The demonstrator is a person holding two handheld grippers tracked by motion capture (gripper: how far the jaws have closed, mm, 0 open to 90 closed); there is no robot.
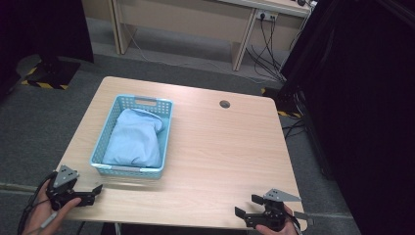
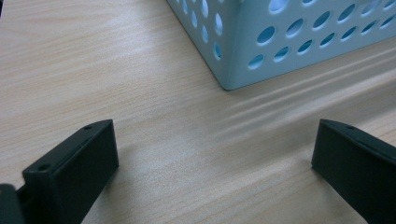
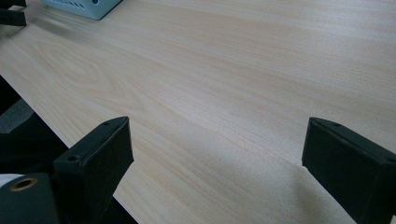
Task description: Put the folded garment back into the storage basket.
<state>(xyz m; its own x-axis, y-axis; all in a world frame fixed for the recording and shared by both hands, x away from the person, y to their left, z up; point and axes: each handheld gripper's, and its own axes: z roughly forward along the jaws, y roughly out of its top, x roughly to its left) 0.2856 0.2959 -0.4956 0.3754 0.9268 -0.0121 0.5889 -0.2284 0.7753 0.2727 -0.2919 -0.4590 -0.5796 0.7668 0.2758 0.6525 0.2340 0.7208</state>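
Left claw [image 1: 93, 192]: black two-jaw tool at the near left corner of the tabletop [image 1: 225, 156], jaws spread wide with bare wood between them, nothing gripped; in the left gripper view [image 2: 210, 172] the jaws hang just above the wood and point at the near corner of the basket. Held by the person's left hand [image 1: 49, 210], which comes in from the bottom left edge with a cable trailing beside it; grey three-cornered plate on top. Right claw [image 1: 247, 208]: black, at the near right edge of the tabletop, jaws likewise wide apart and empty; in the right gripper view [image 3: 215, 158] it points leftward across the bare wood toward the basket's far-off corner. Held by the right hand [image 1: 274, 226] at the bottom edge. Basket [image 1: 164, 134]: pale blue plastic, rectangular, walls pierced with rows of round holes, handle slot in the far end wall; stands on the left half of the tabletop, just beyond the left claw and apart from it. Cloth [image 1: 134, 139]: light blue, folded and bunched, lying inside the basket. Cable hole [image 1: 224, 104]: small round grey grommet near the tabletop's far edge.
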